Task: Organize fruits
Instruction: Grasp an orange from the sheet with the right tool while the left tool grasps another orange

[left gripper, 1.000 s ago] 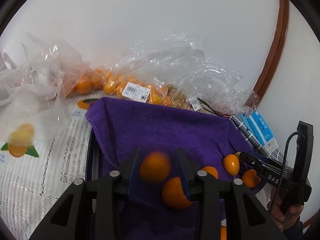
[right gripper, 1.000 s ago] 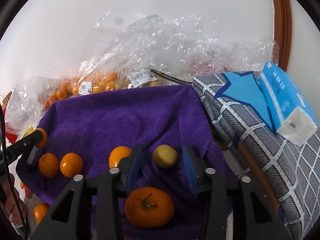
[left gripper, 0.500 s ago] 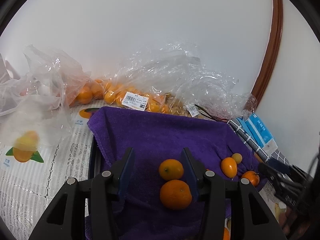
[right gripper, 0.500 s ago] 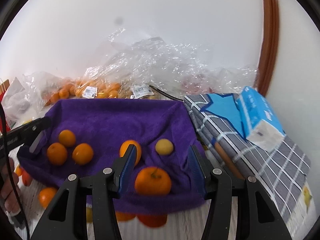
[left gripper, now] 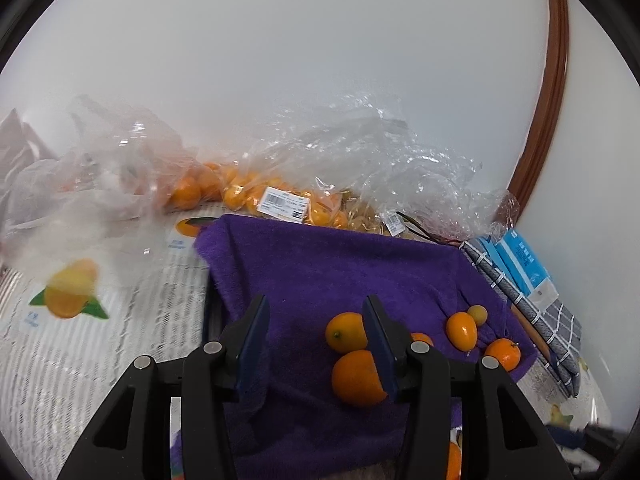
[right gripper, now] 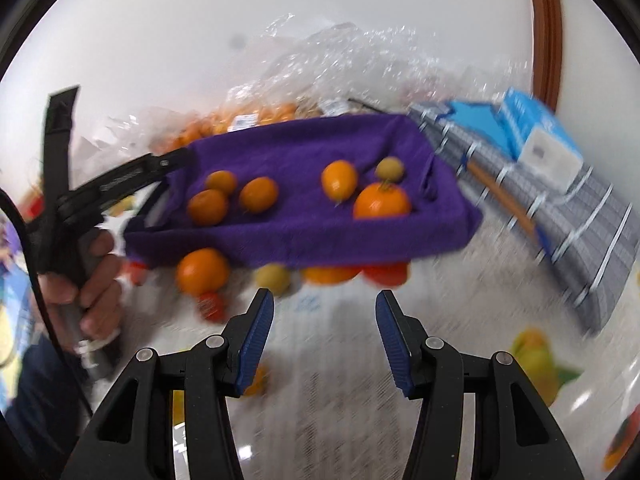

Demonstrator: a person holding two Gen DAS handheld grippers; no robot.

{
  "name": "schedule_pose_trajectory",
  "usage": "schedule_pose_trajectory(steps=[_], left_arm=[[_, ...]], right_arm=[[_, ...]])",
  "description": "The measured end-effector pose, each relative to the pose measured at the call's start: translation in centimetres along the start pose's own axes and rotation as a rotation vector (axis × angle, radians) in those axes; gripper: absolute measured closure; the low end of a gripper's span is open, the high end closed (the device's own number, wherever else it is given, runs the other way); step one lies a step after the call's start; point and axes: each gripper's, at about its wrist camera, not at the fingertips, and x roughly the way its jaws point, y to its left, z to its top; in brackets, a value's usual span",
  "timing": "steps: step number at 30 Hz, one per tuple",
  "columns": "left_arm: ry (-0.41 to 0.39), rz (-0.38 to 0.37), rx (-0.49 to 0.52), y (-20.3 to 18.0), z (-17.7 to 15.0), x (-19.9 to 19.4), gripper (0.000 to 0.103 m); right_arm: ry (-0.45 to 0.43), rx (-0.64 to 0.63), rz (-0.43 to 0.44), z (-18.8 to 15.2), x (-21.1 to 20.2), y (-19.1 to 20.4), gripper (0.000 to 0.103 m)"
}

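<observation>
Left claw (left gripper: 314, 344): the jaws stand partly apart and grip nothing. It hovers over the purple towel (left gripper: 344, 264), which covers the centre of the left wrist frame. Two oranges (left gripper: 358, 378) lie on the towel right of centre, partly hidden behind the right-hand blue pad; whether the pad touches them cannot be told. At the right edge of the towel lie an oval orange fruit (left gripper: 461, 331), a small yellowish fruit (left gripper: 477, 314) touching it, and one more orange (left gripper: 503, 354).

Right claw (right gripper: 325, 342): the jaws stand partly apart with nothing between them. It hangs above the white patterned counter (right gripper: 344, 380) in the lower centre of the blurred right wrist frame, clear of the towel. In this view the towel fills the middle band and carries three oranges at its left, an oval fruit, a yellowish fruit and a large orange (right gripper: 382, 200) at its right. More fruit lies on the counter along the towel's near edge, including an orange (right gripper: 203, 271) and a yellowish fruit (right gripper: 273, 278).

A hand (right gripper: 96, 280) at the left edge holds the left claw's handle.

Behind the towel, at the wall, clear plastic bags (left gripper: 280, 196) hold more oranges. A blue tissue pack (left gripper: 526, 264) rests on a grey checked cloth (left gripper: 556, 328) at the right.
</observation>
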Motion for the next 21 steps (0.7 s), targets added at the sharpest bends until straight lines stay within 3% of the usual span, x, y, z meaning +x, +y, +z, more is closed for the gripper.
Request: schedule_pose_trajectory(steps=[3,9,13,18,21], left_arm=[[-0.003,0.018,-0.012,0.8,-0.8,-1.8,0.053],[0.033,-0.015,-0.031,1.8,-3.5,-5.2,0.053],[0.098,-0.085,-0.015,0.7,-5.1,-5.8,0.055],[0.197,-0.225,-0.004,-2.1,-5.9,-4.7,0.055],[0.238,-0.255,-0.018,-3.4,-6.2,-3.6,0.055]], right_arm=[[0.014,-0.021,0.032,-1.3,-0.6,1.3,0.050],[0.029,-0.134,0.043,-2.9,0.0,4.2,0.051],[0.058,-0.188,-0.014,-3.6,1.1,5.3,0.069],[0.014,-0.179,-0.033,-3.6,0.2,4.2,0.069],[-0.022,-0.175,-0.097,-3.4,-0.7,2.5,0.069]])
